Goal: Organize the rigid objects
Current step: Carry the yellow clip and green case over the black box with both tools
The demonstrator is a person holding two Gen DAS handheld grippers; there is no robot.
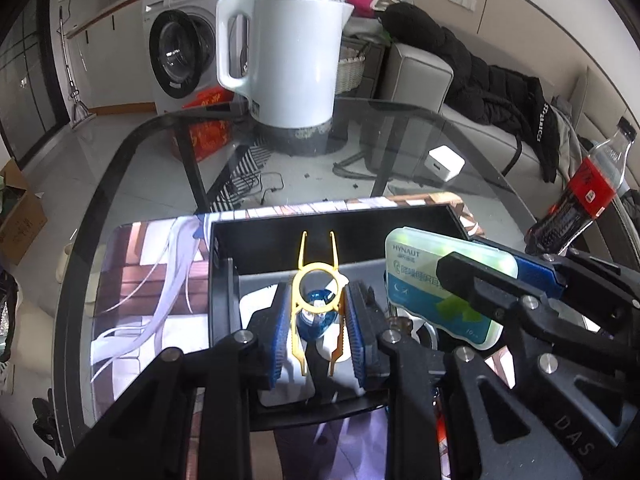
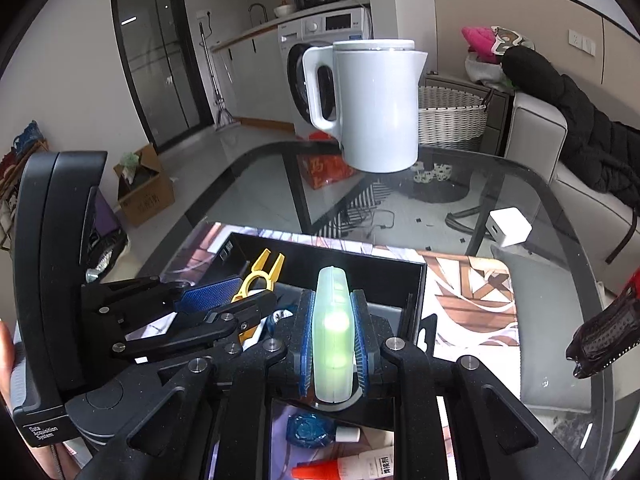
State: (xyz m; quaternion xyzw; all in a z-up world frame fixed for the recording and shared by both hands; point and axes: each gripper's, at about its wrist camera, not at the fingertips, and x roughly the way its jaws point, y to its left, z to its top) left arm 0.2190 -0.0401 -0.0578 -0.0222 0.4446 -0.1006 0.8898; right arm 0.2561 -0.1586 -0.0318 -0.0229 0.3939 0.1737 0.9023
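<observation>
Left gripper (image 1: pixel 316 316) pinching yellow plastic tool (image 1: pixel 317 280) between jaws, hovering over black box (image 1: pixel 320 222). Right gripper (image 2: pixel 333 332) clamping pale green case (image 2: pixel 333 320) edge-on, jaws pressing both sides, above same box. White kettle (image 1: pixel 294 60) standing on glass worktop (image 1: pixel 400 136) beyond.

I count two grippers (image 1: pixel 316 320) (image 2: pixel 333 336), one yellow clip (image 1: pixel 317 280), one green case (image 2: pixel 333 332), one kettle (image 1: pixel 294 56), one bottle (image 1: pixel 580 192), one black box (image 1: pixel 340 236).
</observation>
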